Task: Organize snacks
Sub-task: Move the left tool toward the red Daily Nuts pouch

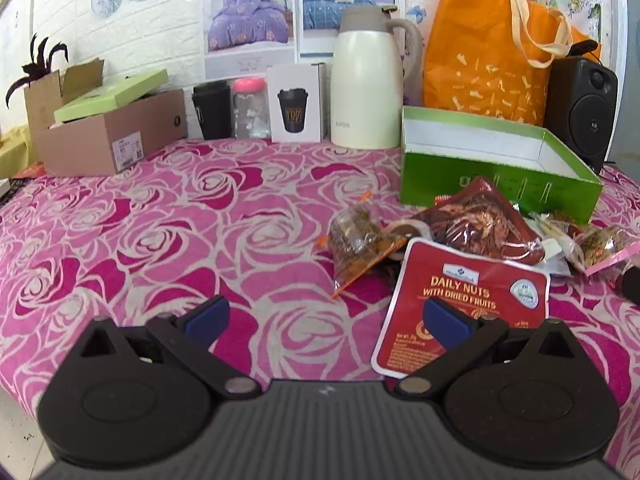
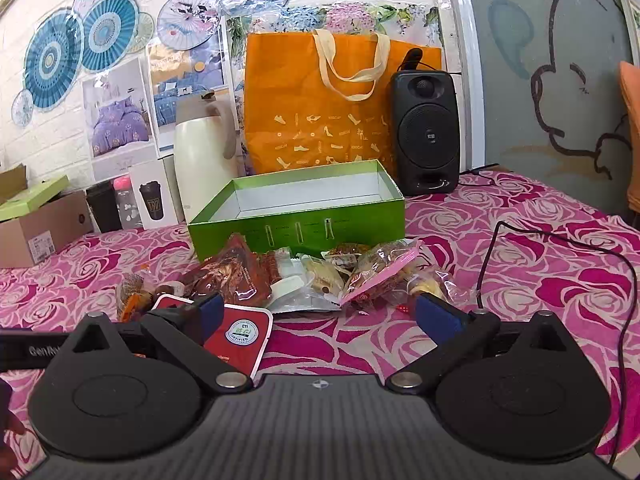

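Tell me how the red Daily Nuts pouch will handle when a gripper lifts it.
The red nut pouch lies flat and thin, so it probably sags from a pinched edge. Its glossy film looks slippery. It seems light for its size. Both the left gripper and the right gripper are open, holding nothing.

A rose-patterned pink cloth point(image 1: 160, 240) covers the table. Along the far edge, from left to right, stand an open cardboard box point(image 1: 108, 136) with a green lid point(image 1: 112, 94) resting in it, a black cup point(image 1: 212, 110), a pink-capped bottle point(image 1: 251, 108), a white cup carton point(image 1: 296, 102), a cream thermos jug point(image 1: 366, 80), an orange tote bag point(image 2: 320, 108) and a black speaker point(image 2: 426, 132). A black cable point(image 2: 560, 240) trails across the cloth on the right. Paper fans point(image 2: 76, 48) and bedding posters point(image 1: 248, 16) hang on the white wall.
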A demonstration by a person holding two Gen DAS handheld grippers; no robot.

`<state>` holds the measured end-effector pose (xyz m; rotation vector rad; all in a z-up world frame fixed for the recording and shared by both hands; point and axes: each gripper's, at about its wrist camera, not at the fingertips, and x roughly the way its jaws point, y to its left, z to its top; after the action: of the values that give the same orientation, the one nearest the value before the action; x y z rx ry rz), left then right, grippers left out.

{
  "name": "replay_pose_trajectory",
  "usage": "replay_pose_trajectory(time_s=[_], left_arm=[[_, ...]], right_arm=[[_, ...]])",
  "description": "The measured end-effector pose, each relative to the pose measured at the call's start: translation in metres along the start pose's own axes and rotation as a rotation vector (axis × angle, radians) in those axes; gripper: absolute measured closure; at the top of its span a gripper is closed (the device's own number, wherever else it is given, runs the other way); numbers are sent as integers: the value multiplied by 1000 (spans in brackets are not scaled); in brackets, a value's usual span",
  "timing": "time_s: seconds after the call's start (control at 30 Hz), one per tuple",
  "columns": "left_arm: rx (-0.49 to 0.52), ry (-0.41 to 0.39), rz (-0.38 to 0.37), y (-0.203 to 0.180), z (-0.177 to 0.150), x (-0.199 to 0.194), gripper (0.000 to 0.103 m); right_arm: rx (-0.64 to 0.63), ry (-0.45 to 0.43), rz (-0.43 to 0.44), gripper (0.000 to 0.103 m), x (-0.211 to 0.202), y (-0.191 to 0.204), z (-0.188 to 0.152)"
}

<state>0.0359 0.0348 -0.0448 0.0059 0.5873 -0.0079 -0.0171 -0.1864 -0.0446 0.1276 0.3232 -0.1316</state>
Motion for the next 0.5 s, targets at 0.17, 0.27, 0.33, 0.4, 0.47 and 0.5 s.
replay_pose_trajectory(time_s=[0.17, 0.27, 0.33, 0.4, 0.47, 0.5], left_arm=[[33, -34, -1, -2, 1, 0, 0], [67, -53, -16, 0, -8, 4, 0], [92, -42, -4, 0, -13, 12, 0], [98, -13, -1, 0, -14, 21, 0], [84, 3, -38, 2, -14, 29, 0], [73, 7, -57, 3, -13, 32, 0]], right_arm=[[-46, -15, 68, 0, -3, 5, -2], [-63, 1, 139, 0, 0, 3, -1], [-91, 4, 154, 0, 4, 2, 0], [-109, 0, 146, 0, 8, 0, 3], [-94, 8, 153, 0, 16, -3, 6], [-72, 20, 170, 0, 20, -5, 7]])
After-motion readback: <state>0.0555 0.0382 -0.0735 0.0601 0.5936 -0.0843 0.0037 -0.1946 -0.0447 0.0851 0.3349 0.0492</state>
